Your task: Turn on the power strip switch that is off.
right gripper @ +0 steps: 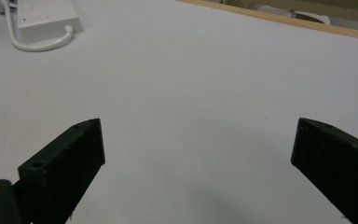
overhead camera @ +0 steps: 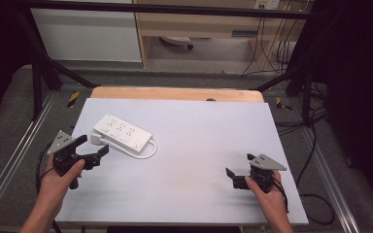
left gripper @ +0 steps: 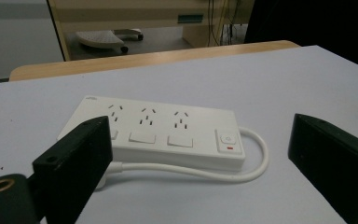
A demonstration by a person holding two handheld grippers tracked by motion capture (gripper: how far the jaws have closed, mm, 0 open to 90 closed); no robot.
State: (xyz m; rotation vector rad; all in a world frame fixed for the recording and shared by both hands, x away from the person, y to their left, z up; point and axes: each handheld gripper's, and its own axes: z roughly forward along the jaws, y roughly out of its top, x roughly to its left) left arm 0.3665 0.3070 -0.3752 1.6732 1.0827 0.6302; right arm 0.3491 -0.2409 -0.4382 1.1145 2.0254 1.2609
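White power strip (left gripper: 154, 133) faces wide-open, empty left claw (left gripper: 198, 158).

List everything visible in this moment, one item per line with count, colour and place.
power strip: one, white, left part of the table, in front of the left gripper
cord: one, white, looped along the near side of the power strip
plug: one, white, at the strip's left end, partly hidden by a jaw
table: one, pale grey top with a wooden far edge
cabinet: one, light wood, on the floor beyond the table
left gripper: one, black, open, held at the table's left edge
right gripper: one, black, open, near right of the table
hands: two, holding the grippers
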